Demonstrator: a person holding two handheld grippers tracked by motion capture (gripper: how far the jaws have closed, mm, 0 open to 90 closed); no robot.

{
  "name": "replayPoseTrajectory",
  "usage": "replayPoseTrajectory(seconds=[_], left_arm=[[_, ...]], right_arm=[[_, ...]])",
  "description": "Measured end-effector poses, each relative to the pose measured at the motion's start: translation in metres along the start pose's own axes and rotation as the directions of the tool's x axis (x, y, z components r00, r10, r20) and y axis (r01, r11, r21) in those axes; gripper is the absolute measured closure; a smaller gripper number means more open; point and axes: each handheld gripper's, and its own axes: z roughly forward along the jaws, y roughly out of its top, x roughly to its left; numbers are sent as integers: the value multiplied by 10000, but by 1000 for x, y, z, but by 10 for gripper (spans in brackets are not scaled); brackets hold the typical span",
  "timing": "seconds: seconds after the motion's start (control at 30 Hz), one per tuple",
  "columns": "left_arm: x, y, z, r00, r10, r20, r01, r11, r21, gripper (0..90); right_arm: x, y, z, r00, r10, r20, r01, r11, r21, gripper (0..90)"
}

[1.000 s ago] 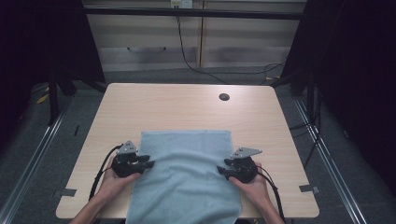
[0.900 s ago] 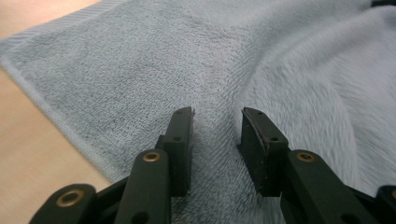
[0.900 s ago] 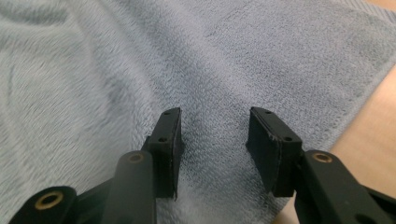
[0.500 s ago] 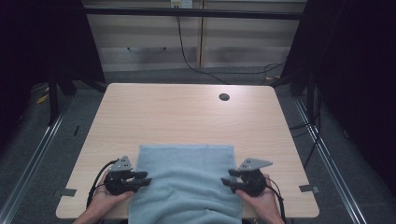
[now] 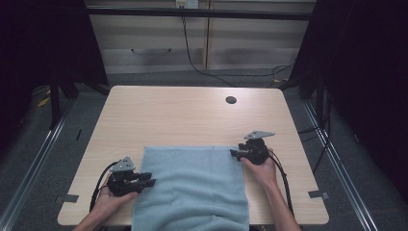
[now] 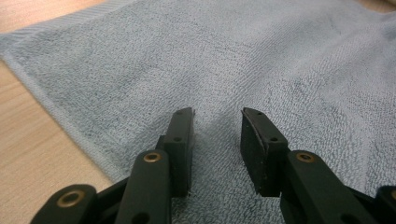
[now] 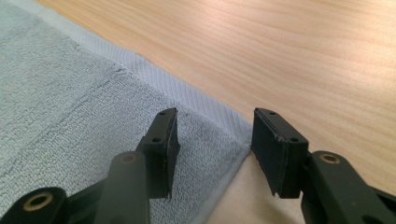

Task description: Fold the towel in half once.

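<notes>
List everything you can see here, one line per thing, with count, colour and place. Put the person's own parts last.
towel: one, light blue, flat on the near middle of the table, hanging over the near edge.
table: one, light wood, centre of the high view.
hole in the table: one, dark, round, far right of the tabletop.
tape pieces: two, grey, on the floor by the table's near corners.
cables: several, black, on the wall and floor behind the table.
left tongs: one, black, jaws apart over the towel's left part, nothing between them.
right tongs: one, black, jaws apart at the towel's far right corner, having just been opening.
hands: two, each holding one of the tongs, coming in from the near edge.
</notes>
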Motion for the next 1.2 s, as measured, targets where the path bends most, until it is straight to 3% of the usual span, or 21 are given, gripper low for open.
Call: replayPoseTrajectory(seconds=[0.17,0.23,0.33,0.43,0.53,0.6,0.67,0.73,0.83,0.9,1.0,1.1,1.2], left_arm=[[-1,9,3,9999,15,-125,-11,9994,339,593],[2,14,3,9998,24,-222,-20,9999,165,574],[14,25,-2,9983,-157,-556,141,9995,-292,559],[33,38,-2,9950,-497,-864,454,9976,-516,552],[55,47,5,9875,-951,-1255,908,9951,-400,535],[68,48,10,9790,-1227,-1626,1125,9912,-702,522],[77,49,15,9722,-1554,-1749,1471,9873,-596,461],[83,48,17,9684,-1713,-1813,1573,9835,-893,452],[82,46,22,9704,-1446,-1932,1351,9889,-615,452],[81,46,26,9752,-1213,-1850,1137,9922,-514,454],[79,46,29,9761,-998,-1929,936,9948,-409,473],[76,46,31,9744,-241,-2234,210,9996,-164,510],[73,46,32,9736,109,-2280,-132,9999,-85,550]], right_arm=[[-1,-3,3,9994,-323,125,325,9993,-174,519],[2,-3,3,9982,-545,258,548,9984,-129,579],[6,-3,3,9974,-725,32,725,9973,-100,707],[5,-4,2,9992,-403,25,403,9991,-149,795],[5,-4,0,9993,-377,-6,377,9993,-60,840],[5,-4,0,9988,-489,-31,489,9988,-37,848],[5,-5,-1,9988,-484,-59,484,9988,-29,850],[4,-7,-2,9992,-395,-116,393,9991,-150,850],[3,-9,-2,9995,-276,-182,271,9992,-281,849],[4,-9,-3,9996,-248,-129,245,9993,-266,848],[5,-9,-2,9996,-271,-103,268,9992,-303,848],[5,-9,-2,9997,-214,-106,211,9994,-289,848],[5,-9,-2,9998,-195,-72,193,9994,-294,848]])
